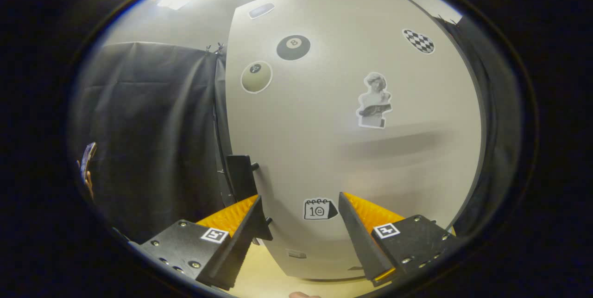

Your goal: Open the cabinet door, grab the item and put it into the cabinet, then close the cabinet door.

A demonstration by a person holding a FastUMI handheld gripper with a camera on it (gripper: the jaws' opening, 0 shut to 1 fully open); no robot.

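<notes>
Pale flat sticker-covered cabinet door (352,149) stands shut, close ahead; gripper (301,207) fingers wide, holding nothing. Fits either opening ahead or closing done.

Claw-mounted fisheye looks forward along its fingers, close to the cabinet door (352,149), angled slightly upward
</notes>
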